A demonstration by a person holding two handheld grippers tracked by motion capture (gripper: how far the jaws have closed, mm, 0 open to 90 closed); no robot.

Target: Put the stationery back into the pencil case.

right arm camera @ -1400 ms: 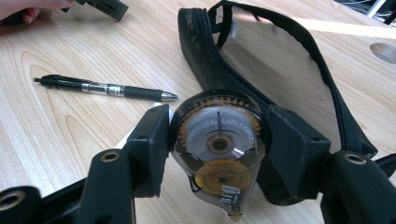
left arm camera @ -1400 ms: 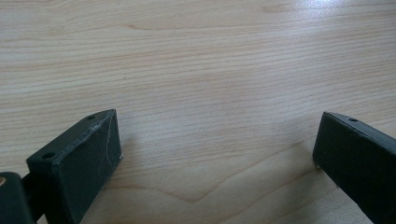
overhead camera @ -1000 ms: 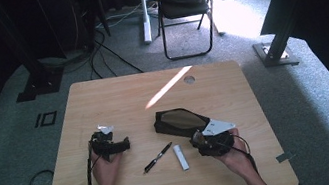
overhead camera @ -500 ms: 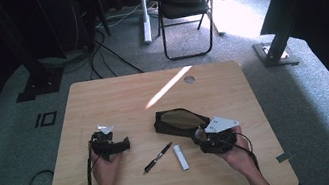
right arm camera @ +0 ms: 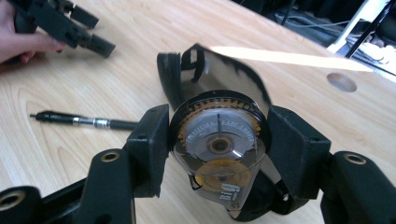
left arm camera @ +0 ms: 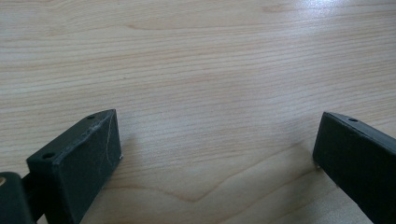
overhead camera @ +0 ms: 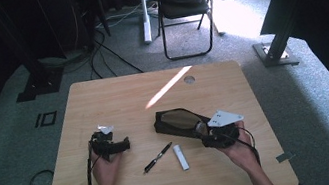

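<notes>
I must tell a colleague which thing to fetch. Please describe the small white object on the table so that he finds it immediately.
On the wooden table, look at the near edge, between the person's two hands. There the small white stick lies flat, just right of a black pen. It is the only white item there, shorter and thicker than the pen.

Left gripper (left arm camera: 217, 158) hovering low over the pale wooden table (left arm camera: 201, 60), black jaws standing wide apart at seven and four o'clock, bare wood grain lying between them, nothing being held.
</notes>
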